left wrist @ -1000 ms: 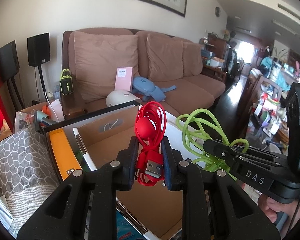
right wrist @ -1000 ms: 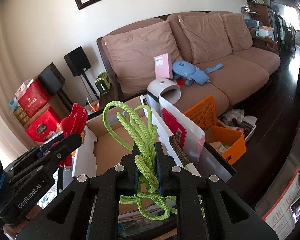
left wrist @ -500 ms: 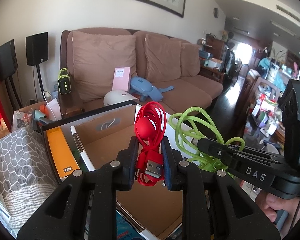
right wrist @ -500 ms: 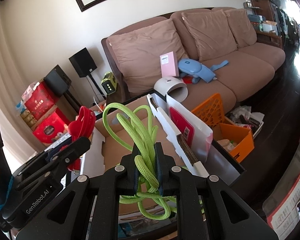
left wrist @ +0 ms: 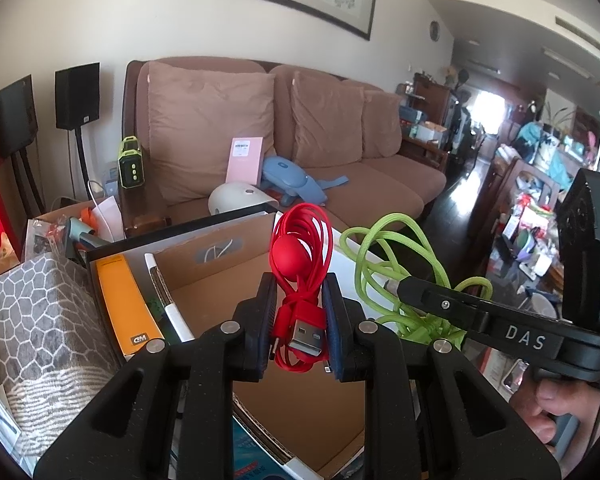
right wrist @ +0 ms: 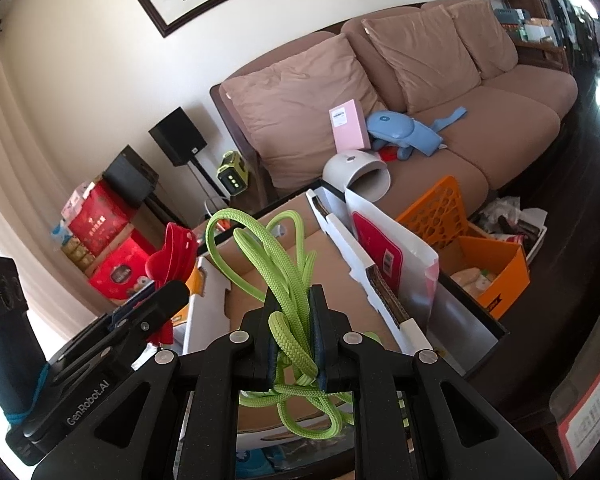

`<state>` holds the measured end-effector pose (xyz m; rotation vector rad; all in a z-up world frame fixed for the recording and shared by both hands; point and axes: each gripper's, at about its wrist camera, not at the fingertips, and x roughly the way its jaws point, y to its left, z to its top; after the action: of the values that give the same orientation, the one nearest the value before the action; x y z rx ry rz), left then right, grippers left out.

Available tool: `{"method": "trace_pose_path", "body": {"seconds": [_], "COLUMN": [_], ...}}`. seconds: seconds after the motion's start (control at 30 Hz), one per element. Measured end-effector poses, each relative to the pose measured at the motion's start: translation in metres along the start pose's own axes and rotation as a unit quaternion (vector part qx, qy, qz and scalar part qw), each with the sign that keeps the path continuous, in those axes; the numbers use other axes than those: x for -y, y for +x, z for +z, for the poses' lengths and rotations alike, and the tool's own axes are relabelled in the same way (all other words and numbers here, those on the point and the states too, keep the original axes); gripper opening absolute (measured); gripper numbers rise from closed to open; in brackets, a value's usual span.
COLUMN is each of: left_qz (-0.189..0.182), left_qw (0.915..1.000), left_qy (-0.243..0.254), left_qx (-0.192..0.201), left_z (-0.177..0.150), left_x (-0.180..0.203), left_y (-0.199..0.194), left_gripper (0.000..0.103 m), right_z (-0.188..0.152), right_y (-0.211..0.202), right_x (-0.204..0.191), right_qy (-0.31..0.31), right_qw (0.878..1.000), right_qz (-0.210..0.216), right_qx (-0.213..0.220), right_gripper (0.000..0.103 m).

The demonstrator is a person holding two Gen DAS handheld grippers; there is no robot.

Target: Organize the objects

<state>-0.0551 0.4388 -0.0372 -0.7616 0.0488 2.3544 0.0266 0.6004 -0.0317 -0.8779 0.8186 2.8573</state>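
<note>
The red cable [left wrist: 300,280], coiled into a bundle with its USB plug facing the camera, was pinched between the pads of the left gripper [left wrist: 300,320] and held in the air above the open cardboard box [left wrist: 300,400]. Just beside it, the green cord [right wrist: 288,300], a loose braided tangle, was clamped in the right gripper [right wrist: 294,336] over the same box. Both tongs were pressed in on their cables, so neither bundle had been put down yet. The box floor below looked bare, with an orange packet [left wrist: 124,304] standing along its left side. Judging by this, the 2 pickups were done and both placements were left. A sofa [left wrist: 260,120] stood behind.
</note>
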Motion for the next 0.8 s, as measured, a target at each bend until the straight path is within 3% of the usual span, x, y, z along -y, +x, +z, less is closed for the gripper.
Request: {"method": "trace_pose_path", "body": {"seconds": [0.47,0.8], "left_qz": [0.003,0.003], "left_qw": [0.9999,0.9997], "left_qy": [-0.016,-0.024], "left_qx": [0.005,0.004], "left_z": [0.0,-0.002], "left_x": [-0.011,-0.015], "left_y": [-0.003,-0.003], "left_gripper": [0.021,0.021], "right_z": [0.003,-0.002], "right_y": [-0.004,0.006], "right_x": [0.002,-0.006], "right_qy": [0.036,0.043], "right_qw": [0.997,0.998], "right_qz": [0.068,0.039], "right_qx": [0.011,0.017], "right_gripper": [0.013,0.014]}}
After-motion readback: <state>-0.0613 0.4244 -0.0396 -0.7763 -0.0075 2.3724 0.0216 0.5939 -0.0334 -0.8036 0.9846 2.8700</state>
